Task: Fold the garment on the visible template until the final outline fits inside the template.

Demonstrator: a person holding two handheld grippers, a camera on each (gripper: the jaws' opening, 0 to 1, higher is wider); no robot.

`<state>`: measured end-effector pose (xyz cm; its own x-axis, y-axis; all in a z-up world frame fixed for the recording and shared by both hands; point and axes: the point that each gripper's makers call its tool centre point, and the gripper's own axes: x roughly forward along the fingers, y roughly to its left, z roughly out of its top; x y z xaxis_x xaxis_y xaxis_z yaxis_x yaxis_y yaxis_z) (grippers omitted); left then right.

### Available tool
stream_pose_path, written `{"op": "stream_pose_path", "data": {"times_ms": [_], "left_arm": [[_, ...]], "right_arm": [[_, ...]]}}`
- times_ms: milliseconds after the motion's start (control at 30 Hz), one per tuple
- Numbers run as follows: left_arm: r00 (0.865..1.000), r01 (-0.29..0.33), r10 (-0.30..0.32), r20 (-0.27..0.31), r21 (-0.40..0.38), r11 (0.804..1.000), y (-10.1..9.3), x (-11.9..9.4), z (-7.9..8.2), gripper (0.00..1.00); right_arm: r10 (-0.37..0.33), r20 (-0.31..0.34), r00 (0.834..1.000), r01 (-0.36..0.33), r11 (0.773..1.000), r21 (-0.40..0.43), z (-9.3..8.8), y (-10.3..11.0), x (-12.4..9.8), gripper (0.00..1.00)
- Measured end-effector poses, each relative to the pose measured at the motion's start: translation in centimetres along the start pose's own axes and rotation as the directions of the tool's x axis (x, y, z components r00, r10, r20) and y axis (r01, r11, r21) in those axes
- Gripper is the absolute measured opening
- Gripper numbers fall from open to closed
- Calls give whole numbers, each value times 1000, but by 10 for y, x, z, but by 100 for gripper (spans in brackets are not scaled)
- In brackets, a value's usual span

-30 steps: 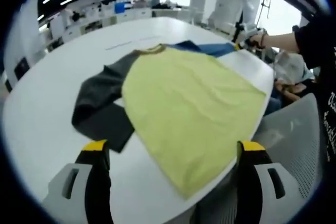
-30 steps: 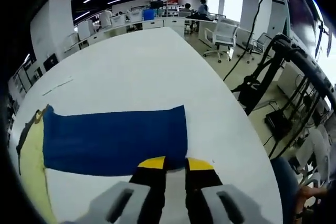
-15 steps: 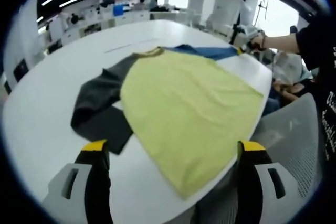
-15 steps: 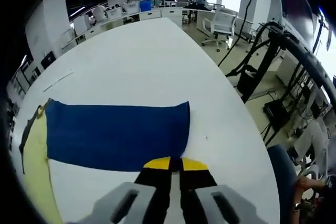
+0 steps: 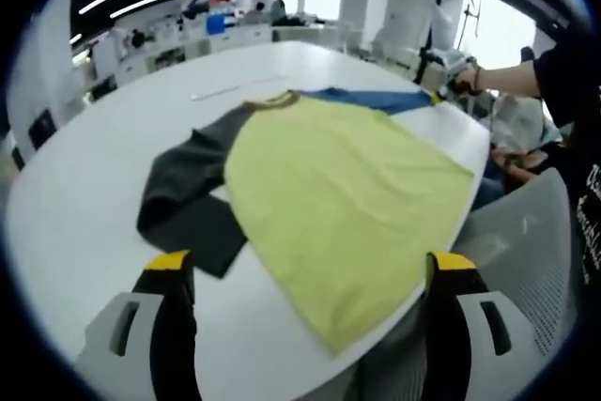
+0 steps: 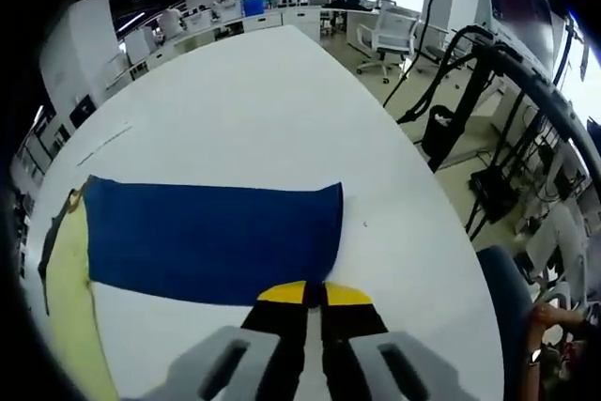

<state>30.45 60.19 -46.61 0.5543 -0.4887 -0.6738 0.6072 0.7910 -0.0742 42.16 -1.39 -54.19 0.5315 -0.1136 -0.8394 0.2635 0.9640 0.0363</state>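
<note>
Left gripper [image 5: 305, 274]: jaws wide apart, empty, short of garment [image 5: 338, 185] spread on table [image 5: 84, 185], hem overhanging near edge. Right gripper [image 6: 315, 294]: jaws together at blue sleeve [image 6: 211, 241] cuff, hold on cloth unclear. Risk: a tug w/o grip could drag hem off edge.

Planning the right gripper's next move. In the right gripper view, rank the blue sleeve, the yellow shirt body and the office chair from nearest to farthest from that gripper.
1. Blue sleeve: its cuff edge is right at the right gripper.
2. Yellow shirt body: off to the left, beyond the sleeve.
3. Office chair: farthest, past the table's far end.
</note>
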Motion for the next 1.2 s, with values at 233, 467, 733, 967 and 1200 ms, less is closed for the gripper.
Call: {"op": "stream_pose_path", "data": {"times_ms": [233, 467, 733, 967, 1200], "left_arm": [[1000, -25, 25, 2, 16, 1000, 6, -4, 3, 99], [1000, -13, 13, 28, -1, 1000, 6, -5, 11, 99], [1000, 8, -8, 26, 6, 1000, 4, -4, 12, 99], [999, 28, -29, 36, 16, 999, 2, -4, 14, 99], [999, 23, -24, 49, 9, 1000, 7, -7, 14, 99]], "right_arm": [[3, 2, 1000, -3, 1000, 26, 3, 1, -8, 0], [0, 11, 1000, 0, 1000, -18, 10, 13, -20, 0], [37, 36, 999, -35, 997, -68, 22, 36, -32, 0], [62, 46, 997, -56, 992, -110, 32, 58, -39, 0], [104, 43, 994, -95, 980, -174, 35, 90, -46, 0]]}}
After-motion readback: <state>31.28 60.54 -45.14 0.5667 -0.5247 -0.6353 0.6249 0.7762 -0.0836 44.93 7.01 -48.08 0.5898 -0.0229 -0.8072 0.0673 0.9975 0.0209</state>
